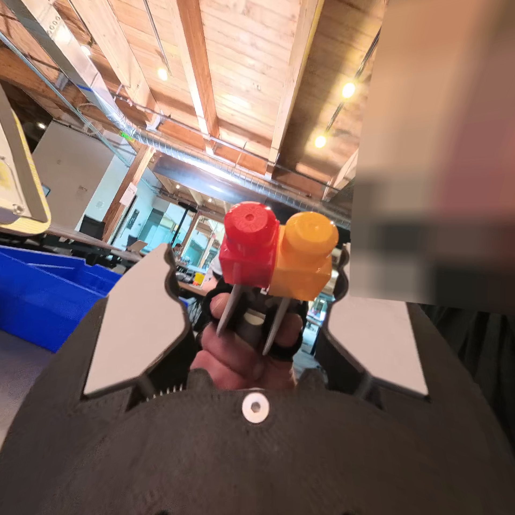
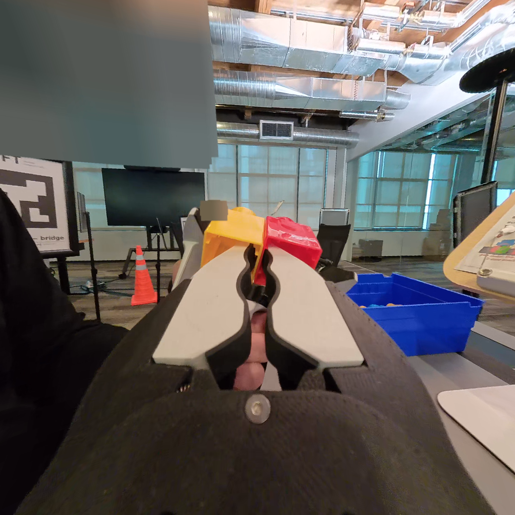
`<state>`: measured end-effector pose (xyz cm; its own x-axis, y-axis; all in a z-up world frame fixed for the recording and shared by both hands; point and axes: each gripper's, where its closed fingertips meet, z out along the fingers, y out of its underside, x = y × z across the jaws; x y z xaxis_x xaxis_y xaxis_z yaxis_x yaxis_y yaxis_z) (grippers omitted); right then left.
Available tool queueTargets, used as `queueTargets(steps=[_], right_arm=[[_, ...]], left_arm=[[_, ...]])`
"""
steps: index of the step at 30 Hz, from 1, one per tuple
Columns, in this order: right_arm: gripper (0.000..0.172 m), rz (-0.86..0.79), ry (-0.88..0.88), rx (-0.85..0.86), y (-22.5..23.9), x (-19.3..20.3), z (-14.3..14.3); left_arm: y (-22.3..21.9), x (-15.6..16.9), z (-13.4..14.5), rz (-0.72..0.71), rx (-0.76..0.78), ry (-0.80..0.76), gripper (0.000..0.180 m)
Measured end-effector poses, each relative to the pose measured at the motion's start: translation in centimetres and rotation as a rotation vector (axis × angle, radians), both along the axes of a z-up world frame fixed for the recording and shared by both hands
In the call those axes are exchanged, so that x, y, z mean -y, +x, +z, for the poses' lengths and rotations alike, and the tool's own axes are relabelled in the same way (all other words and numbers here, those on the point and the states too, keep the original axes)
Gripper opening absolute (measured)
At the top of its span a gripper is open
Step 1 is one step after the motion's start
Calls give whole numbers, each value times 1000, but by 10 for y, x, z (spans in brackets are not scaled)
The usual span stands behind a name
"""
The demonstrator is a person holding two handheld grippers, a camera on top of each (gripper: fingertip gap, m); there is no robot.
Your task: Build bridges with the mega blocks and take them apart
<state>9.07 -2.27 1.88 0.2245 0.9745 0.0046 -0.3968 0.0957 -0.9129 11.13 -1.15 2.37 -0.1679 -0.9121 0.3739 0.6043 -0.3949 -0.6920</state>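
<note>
Between the closed fingers of the right gripper (image 2: 257,257) sit the touching walls of a yellow block (image 2: 234,231) and a red block (image 2: 292,242), pinched side by side and held up in the air, well above the blue bin (image 2: 412,320). Around them the left gripper (image 1: 256,267) stands wide open, gripping neither; since only thin walls are clamped, a tilt or knock could likely twist one block loose and drop it

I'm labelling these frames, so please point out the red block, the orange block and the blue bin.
red block (image 1: 249,220): left wrist view, on its round stud.
orange block (image 1: 310,232): left wrist view, on its stud.
blue bin (image 2: 434,323): right wrist view, on its front wall.
</note>
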Motion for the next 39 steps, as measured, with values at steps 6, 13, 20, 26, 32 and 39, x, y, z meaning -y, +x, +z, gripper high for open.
queueTargets(steps=[6, 13, 20, 26, 32, 39], right_arm=[[5, -47, -8, -1, -6, -1, -4], [5, -58, -26, -10, -9, -1, -5], [9, -25, -54, -6, -10, -1, -6], [14, -10, -58, 5, -12, 1, -6], [11, -12, -55, -1, -8, 2, -3], [4, -70, -27, 66, -7, -2, -6]], left_arm=[[5, 12, 7, -66, 89, 12, 87], [1, 13, 8, -76, 133, 23, 86], [-2, 11, 7, -90, 129, 16, 85], [-4, 10, 7, -106, 129, 17, 85], [-1, 16, 6, -150, 130, 34, 84], [2, 14, 5, -146, 130, 32, 85]])
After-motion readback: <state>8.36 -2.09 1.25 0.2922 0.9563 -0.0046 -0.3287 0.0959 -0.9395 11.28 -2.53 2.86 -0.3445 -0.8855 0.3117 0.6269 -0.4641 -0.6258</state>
